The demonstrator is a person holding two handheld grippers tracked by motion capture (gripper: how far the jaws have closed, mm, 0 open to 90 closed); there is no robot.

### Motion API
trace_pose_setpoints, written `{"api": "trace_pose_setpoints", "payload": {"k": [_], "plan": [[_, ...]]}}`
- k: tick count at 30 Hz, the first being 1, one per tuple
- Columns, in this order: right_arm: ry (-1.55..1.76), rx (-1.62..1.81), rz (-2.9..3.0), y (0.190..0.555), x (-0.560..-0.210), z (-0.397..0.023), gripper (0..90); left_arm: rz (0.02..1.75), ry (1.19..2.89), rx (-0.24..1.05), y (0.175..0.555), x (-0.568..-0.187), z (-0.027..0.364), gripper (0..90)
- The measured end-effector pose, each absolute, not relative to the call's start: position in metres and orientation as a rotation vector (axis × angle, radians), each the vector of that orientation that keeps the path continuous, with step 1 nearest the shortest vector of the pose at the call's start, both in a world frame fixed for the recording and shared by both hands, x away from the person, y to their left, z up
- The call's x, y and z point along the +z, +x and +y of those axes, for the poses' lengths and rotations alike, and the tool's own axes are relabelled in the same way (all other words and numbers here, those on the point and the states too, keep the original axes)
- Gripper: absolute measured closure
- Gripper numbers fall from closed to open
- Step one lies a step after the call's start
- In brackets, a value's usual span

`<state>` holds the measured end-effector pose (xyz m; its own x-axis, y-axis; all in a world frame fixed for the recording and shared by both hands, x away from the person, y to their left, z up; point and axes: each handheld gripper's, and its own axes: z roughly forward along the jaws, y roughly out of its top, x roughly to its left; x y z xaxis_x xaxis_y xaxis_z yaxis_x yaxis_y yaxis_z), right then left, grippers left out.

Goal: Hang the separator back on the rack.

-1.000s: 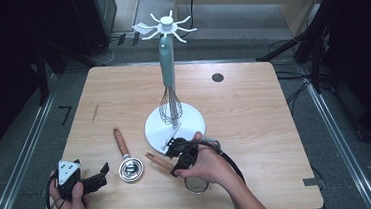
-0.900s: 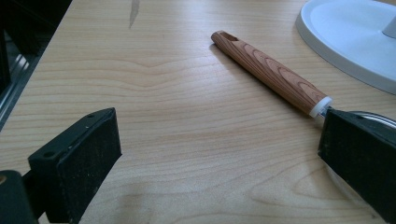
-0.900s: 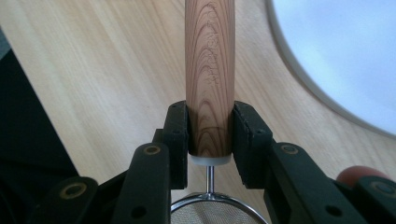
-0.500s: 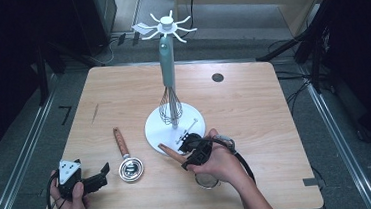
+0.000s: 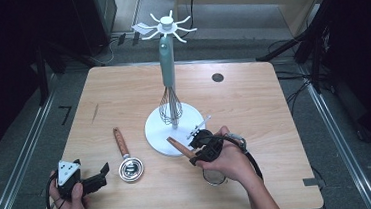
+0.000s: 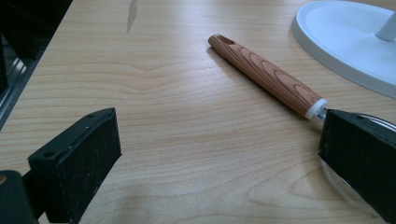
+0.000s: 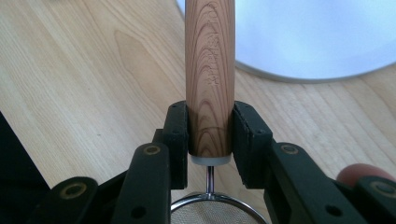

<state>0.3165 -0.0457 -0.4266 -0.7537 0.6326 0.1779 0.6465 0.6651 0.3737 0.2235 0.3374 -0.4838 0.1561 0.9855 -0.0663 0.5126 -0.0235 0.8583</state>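
both black jaws of the right gripper (image 7: pixel 209 140) press on the lower end of the wooden handle (image 7: pixel 209 70) of a small strainer (image 7: pixel 212 207), one pad on each side, just above the grey collar where a thin metal stem runs down to the mesh ring. the handle runs straight out ahead of the jaws, its far end reaching over the edge of the white round base (image 7: pixel 313 37) of the utensil stand. in the high view the right gripper (image 5: pixel 204 148) sits in the person's right hand (image 5: pixel 230 158), the strainer bowl (image 5: pixel 214 176) lies under the hand behind the jaws, and the handle (image 5: pixel 179 146) points out in front of them toward the stand (image 5: pixel 169 80), where a whisk (image 5: pixel 170 108) hangs above the base.

jaws of the left gripper (image 6: pixel 219 154) stand wide apart with bare tabletop (image 6: pixel 163 140) between them and nothing gripped. ahead of them and toward the right-hand jaw lies a second wooden-handled utensil (image 6: pixel 268 77), flat on the table, its metal end passing behind that jaw. in the high view the left gripper (image 5: pixel 96 180) rests in the left hand (image 5: pixel 71 206) near the table's edge, and this utensil's round metal head (image 5: pixel 131 168) lies just beyond the jaw tips.
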Motion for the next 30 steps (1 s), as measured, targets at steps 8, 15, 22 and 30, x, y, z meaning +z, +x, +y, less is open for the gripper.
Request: {"api": "trace_pose_setpoints", "payload": {"k": [8,15,22,30], "plan": [[-1.140,-0.710,-2.829,0.319,-0.422,-0.062,70.6,1.464,1.646,0.759,0.223,-0.484,0.338,0.0],[-1.186,-0.728,-2.824,0.320,-0.418,-0.074,70.6,1.460,1.648,0.759,0.224,-0.484,0.338,0.0],[-1.219,-0.765,-2.816,0.321,-0.414,-0.083,70.6,1.459,1.642,0.755,0.224,-0.484,0.338,0.0],[-1.279,-0.829,-2.812,0.322,-0.407,-0.094,70.6,1.458,1.638,0.757,0.223,-0.484,0.338,0.0]]}}
